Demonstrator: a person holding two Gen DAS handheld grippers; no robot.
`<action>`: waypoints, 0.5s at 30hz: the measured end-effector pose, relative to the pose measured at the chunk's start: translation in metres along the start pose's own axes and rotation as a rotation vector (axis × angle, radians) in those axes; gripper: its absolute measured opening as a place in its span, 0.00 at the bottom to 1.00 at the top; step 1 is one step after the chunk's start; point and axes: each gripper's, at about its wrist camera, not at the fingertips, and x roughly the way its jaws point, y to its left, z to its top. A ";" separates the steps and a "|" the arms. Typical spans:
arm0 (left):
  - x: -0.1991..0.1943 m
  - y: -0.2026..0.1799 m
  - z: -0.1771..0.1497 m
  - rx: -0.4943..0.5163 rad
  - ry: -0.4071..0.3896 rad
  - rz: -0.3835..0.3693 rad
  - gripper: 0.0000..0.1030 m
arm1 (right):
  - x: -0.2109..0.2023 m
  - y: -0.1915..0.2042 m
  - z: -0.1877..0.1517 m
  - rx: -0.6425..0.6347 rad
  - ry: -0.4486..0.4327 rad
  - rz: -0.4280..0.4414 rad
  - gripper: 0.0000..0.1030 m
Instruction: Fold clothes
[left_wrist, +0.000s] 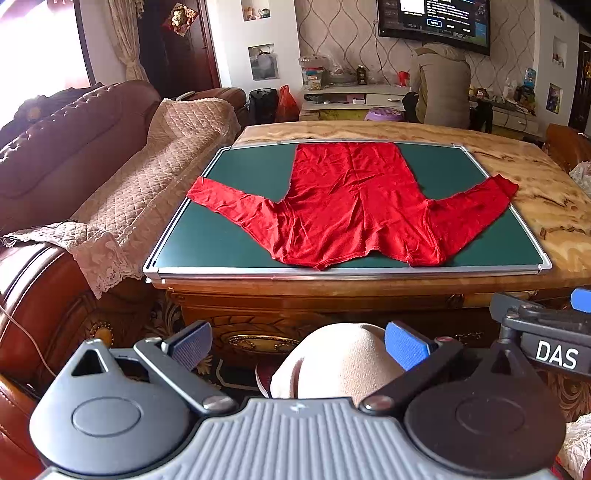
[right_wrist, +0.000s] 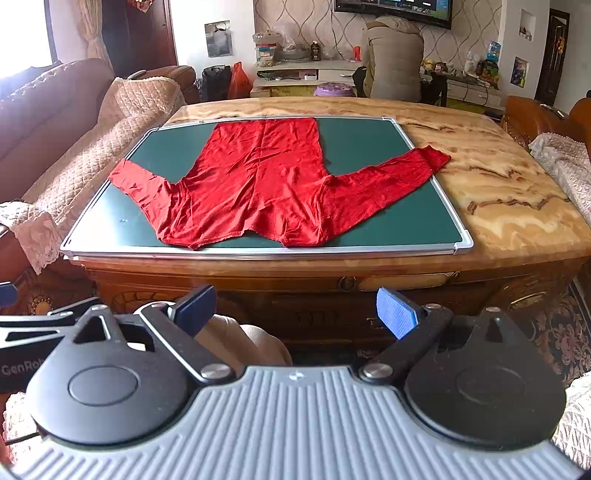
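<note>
I hold my left gripper (left_wrist: 297, 345) and right gripper (right_wrist: 295, 312) wide and empty, short of the table's (left_wrist: 517, 166) near edge, because the red shirt (left_wrist: 351, 199) lies flat on the green board (left_wrist: 229, 236), sleeves spread for folding.

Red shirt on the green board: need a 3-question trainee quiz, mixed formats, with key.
1. True or false: the red shirt is already folded in half on the green board.
2. Multiple choice: where does the cuff of the sleeve on the right of the views end?
A. Inside the board's frame
B. Past the board's edge, on the marble tabletop
C. Hanging off the table
3. Fill in: the left gripper and right gripper are both ____ and hold nothing, short of the table's near edge.

Key: 1 false, it lies spread flat with both sleeves out. 2 B. 3 open.
</note>
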 end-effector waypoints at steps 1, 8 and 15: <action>0.000 0.000 0.000 -0.001 0.000 -0.001 1.00 | 0.000 0.000 0.000 0.000 0.001 0.000 0.98; 0.001 0.001 0.002 -0.012 0.003 -0.005 1.00 | 0.003 0.002 0.001 -0.003 0.006 0.000 0.98; 0.002 0.003 0.004 -0.019 0.009 -0.008 1.00 | 0.006 0.005 0.004 -0.010 0.011 -0.004 0.98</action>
